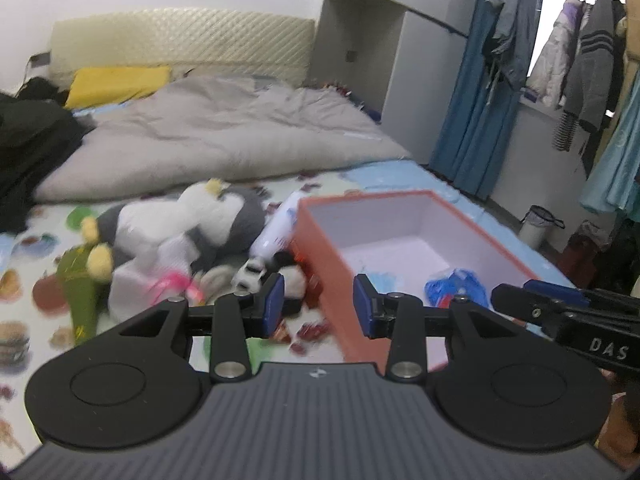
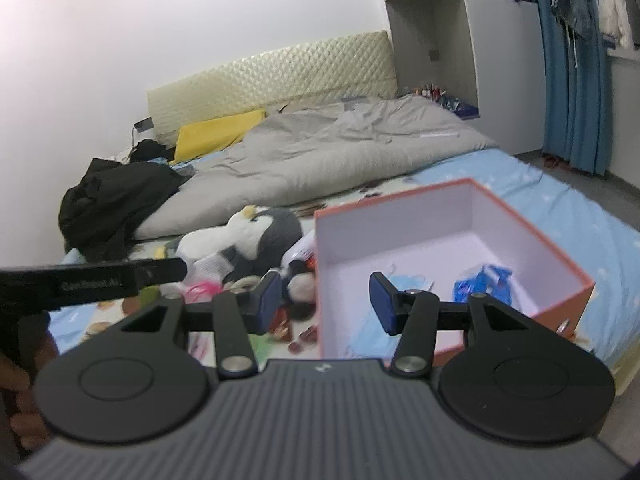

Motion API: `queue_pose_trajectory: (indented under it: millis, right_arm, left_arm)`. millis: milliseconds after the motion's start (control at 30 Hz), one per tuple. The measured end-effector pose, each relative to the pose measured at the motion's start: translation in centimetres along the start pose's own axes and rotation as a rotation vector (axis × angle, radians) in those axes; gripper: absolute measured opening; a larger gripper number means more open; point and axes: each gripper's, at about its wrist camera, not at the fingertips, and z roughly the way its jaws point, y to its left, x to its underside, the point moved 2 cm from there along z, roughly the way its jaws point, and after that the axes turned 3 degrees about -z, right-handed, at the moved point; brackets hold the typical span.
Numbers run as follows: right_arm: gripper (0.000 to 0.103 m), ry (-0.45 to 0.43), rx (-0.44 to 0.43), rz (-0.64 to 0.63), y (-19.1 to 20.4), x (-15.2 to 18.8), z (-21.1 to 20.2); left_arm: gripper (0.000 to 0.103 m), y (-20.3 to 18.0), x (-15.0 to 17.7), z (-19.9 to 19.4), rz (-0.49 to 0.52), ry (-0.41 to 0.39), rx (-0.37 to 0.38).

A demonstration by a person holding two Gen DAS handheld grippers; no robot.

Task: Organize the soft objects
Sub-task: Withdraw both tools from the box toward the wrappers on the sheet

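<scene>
An orange box (image 1: 332, 276) (image 2: 576, 300) with a white inside stands open on the bed; a blue soft item (image 1: 460, 288) (image 2: 484, 280) lies in it. Left of the box is a heap of soft toys: a grey and white penguin (image 1: 216, 220) (image 2: 260, 232), a small panda (image 1: 256, 272) (image 2: 300, 284), a green plush (image 1: 80, 288) and a pink-ribboned piece (image 1: 172, 284). My left gripper (image 1: 319, 306) hangs open over the box's near left wall, nothing between its pads. My right gripper (image 2: 326, 302) is open and empty over the same wall.
A rumpled grey duvet (image 1: 224, 132) (image 2: 340, 144), a yellow pillow (image 1: 116, 84) and black clothes (image 2: 116, 196) cover the far bed. Blue curtains (image 1: 472, 92) and hanging garments (image 1: 592, 52) stand at the right, with a small bin (image 1: 536, 226) on the floor.
</scene>
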Motion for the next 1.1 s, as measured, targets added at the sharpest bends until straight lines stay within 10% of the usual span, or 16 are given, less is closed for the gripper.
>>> queue_pose_trajectory:
  millis: [1100]
  right_arm:
    - [0.053, 0.181, -0.07, -0.07, 8.3, 8.6, -2.2]
  left_arm:
    - [0.044, 7.2, 9.4, -6.9, -0.179, 0.1, -0.146]
